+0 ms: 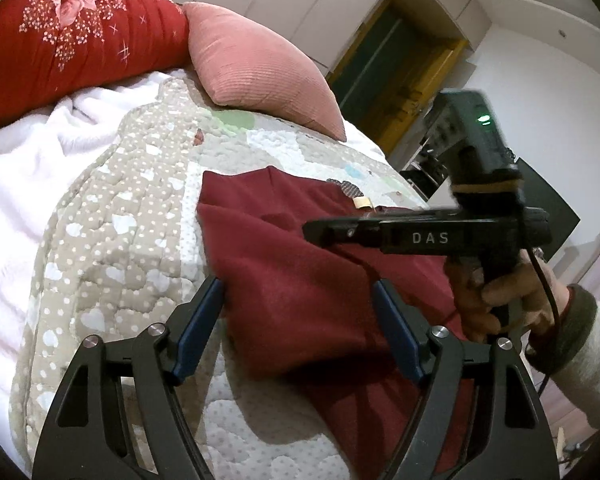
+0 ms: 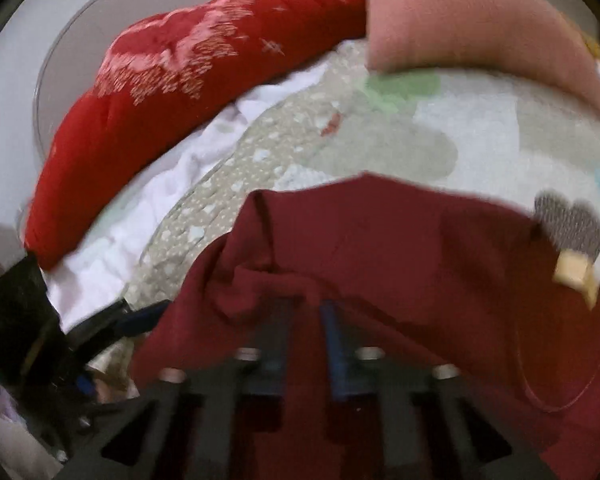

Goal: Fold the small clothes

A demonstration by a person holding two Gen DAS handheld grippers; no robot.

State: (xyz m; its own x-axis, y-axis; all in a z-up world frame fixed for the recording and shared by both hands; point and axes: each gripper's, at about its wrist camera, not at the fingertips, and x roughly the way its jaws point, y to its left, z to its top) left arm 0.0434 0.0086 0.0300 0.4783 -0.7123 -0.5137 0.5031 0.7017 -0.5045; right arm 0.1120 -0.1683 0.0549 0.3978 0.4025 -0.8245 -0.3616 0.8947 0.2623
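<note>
Our left gripper (image 1: 298, 320) stands spread, its blue pads either side of a raised fold of the dark red garment (image 1: 300, 264), not visibly pressing it. Our right gripper (image 2: 304, 320) is pressed together on a bunched fold of that cloth, which drapes over its fingers. The garment lies spread on the quilted bedcover (image 1: 112, 216), with a pink cushion (image 1: 256, 68) and a red floral pillow (image 1: 68, 36) well beyond.
</note>
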